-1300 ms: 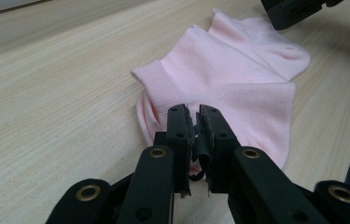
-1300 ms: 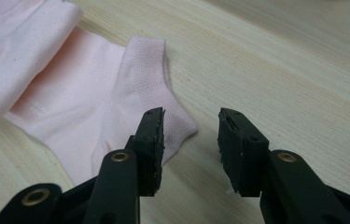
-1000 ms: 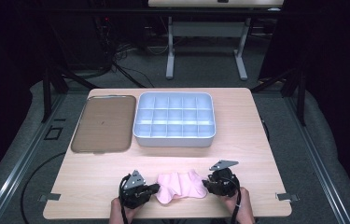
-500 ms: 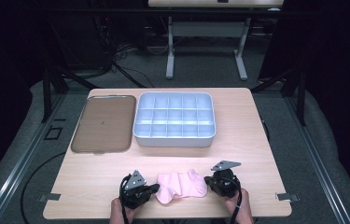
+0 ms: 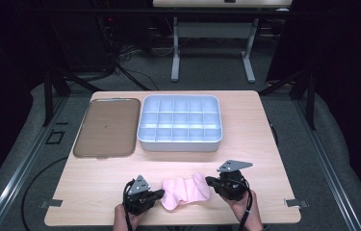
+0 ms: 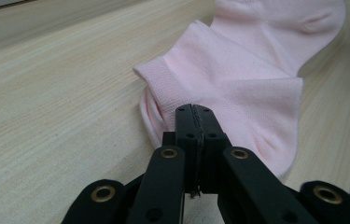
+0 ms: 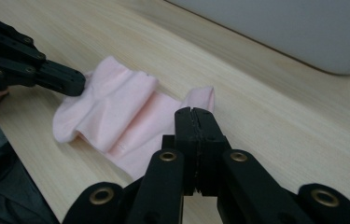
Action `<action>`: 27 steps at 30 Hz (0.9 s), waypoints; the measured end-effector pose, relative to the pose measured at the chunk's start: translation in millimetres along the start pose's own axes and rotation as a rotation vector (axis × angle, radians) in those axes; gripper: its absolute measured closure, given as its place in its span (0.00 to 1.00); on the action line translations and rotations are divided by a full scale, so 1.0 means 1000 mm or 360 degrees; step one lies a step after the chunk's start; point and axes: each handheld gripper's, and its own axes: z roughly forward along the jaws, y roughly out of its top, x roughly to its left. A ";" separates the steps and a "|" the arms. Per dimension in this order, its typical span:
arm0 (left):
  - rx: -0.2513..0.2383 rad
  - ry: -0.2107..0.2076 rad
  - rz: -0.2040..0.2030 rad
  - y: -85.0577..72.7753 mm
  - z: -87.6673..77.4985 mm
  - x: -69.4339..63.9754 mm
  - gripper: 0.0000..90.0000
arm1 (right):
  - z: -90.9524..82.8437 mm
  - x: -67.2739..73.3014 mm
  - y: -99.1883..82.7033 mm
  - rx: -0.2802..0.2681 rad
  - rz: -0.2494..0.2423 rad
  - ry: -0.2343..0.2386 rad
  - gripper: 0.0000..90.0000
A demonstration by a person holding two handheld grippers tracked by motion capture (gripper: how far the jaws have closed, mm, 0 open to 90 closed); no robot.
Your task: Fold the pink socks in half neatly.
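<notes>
Both tongs, left [image 5: 160, 194] and right [image 5: 209, 181], pinch opposite ends of the plain pink sock [image 5: 186, 191], unmarked by any readable writing, bunched at the worktop's [image 5: 245, 125] near edge between them.

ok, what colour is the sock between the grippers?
Pale pink, plain, with a ribbed cuff. The sock shows best in the left gripper view.

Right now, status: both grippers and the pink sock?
Left gripper shut on pink fabric sock at one end. Right gripper shut on its other end. Sock rumpled between them on wooden table. Nothing in the way.
</notes>
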 end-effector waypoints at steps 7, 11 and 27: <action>0.0001 -0.0005 -0.0003 0.000 0.000 0.001 0.99 | 0.004 0.016 0.020 0.0017 -0.0127 0.0056 1.00; -0.0001 -0.0018 -0.0017 0.000 0.000 0.002 0.99 | 0.008 0.025 0.030 0.0022 -0.0174 0.0110 1.00; 0.0002 -0.0025 -0.0029 0.000 0.000 0.003 0.99 | 0.050 0.063 0.047 0.0002 -0.0213 0.0307 1.00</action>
